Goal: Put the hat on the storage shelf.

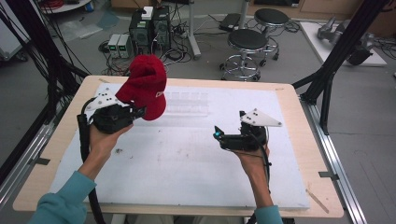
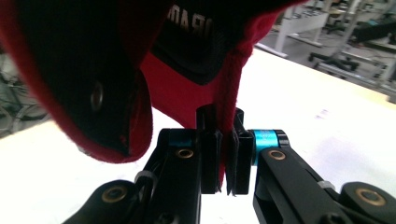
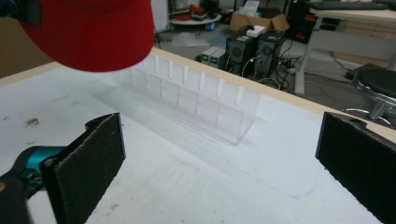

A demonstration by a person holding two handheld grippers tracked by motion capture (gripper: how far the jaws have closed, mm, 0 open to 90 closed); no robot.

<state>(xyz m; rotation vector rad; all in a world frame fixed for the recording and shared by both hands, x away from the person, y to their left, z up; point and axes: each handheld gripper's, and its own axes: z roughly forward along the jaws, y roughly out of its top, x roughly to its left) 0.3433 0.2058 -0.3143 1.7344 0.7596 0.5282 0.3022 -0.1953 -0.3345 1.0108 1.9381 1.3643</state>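
Observation:
A red cap (image 1: 144, 86) with white lettering hangs above the table's far left. My left gripper (image 1: 140, 111) holds it up, shut on the cap's edge. In the left gripper view the red fabric (image 2: 177, 93) is pinched between the two black jaws of that gripper (image 2: 223, 135), and the cap's dark inside fills the top. My right gripper (image 1: 217, 133) is to the right of the table's middle, pointing left, its jaws wide open and nothing between them. Ahead of those open pads (image 3: 88, 163) in the right gripper view are the cap (image 3: 93, 32) and a clear rack.
A clear plastic rack (image 1: 187, 102) with slots stands at the back middle of the white board (image 1: 187, 158), just right of the cap. Beyond the table are stools (image 1: 247, 42), computer cases (image 1: 149, 28) and cables on the floor. A black frame post (image 1: 327, 79) rises at right.

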